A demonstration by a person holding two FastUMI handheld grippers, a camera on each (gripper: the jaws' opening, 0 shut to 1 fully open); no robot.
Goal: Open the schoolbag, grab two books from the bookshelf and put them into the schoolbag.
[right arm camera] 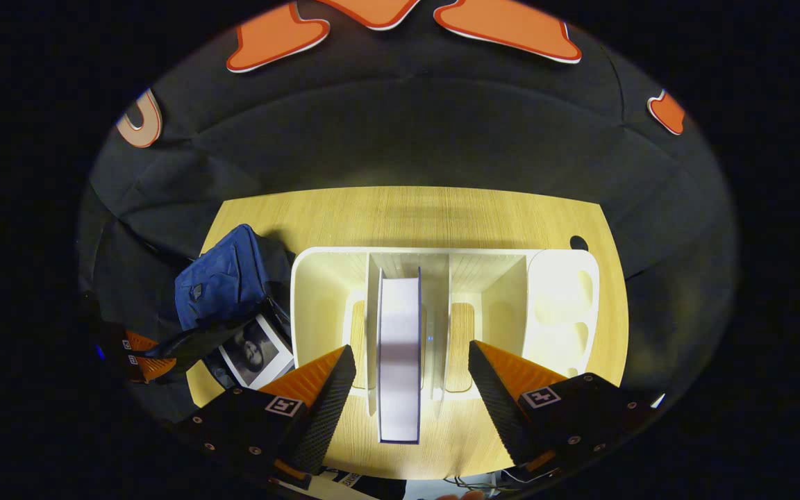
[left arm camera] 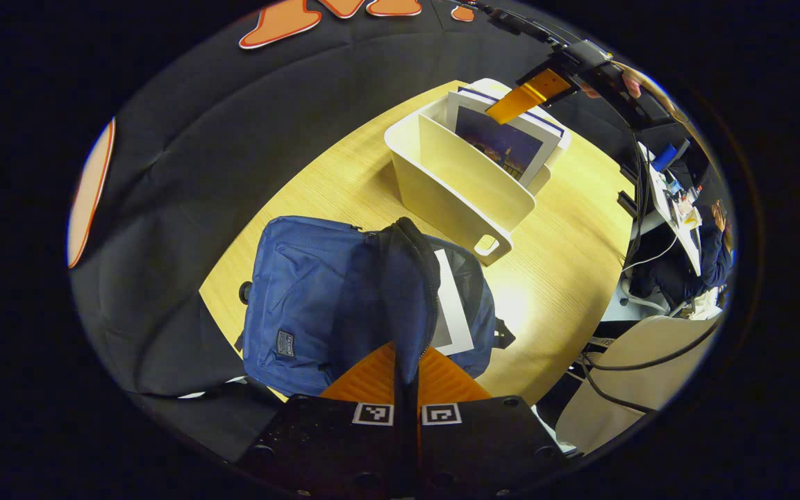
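The blue schoolbag (left arm camera: 317, 298) lies on the wooden table with its mouth held up. My left gripper (left arm camera: 405, 361) is shut on the bag's black zippered edge (left arm camera: 410, 278). One book (left arm camera: 452, 305) with a white border sits inside the opening, and its photo cover (right arm camera: 254, 351) peeks out in the right gripper view. The white bookshelf (right arm camera: 317, 292) stands mid-table and holds an upright book (right arm camera: 398, 375). My right gripper (right arm camera: 410, 347) hangs open above it, one finger on each side of the book, not touching. In the left gripper view that gripper (left arm camera: 532, 94) hovers over the shelved book (left arm camera: 504, 142).
The shelf's other slots (right arm camera: 497, 305) hold nothing. The table (left arm camera: 567, 278) has bare wood to the right of the bag. Beyond its edge are cables (left arm camera: 636, 361), a beige chair (left arm camera: 622, 389) and a cluttered desk (left arm camera: 678, 208) with a person seated at it.
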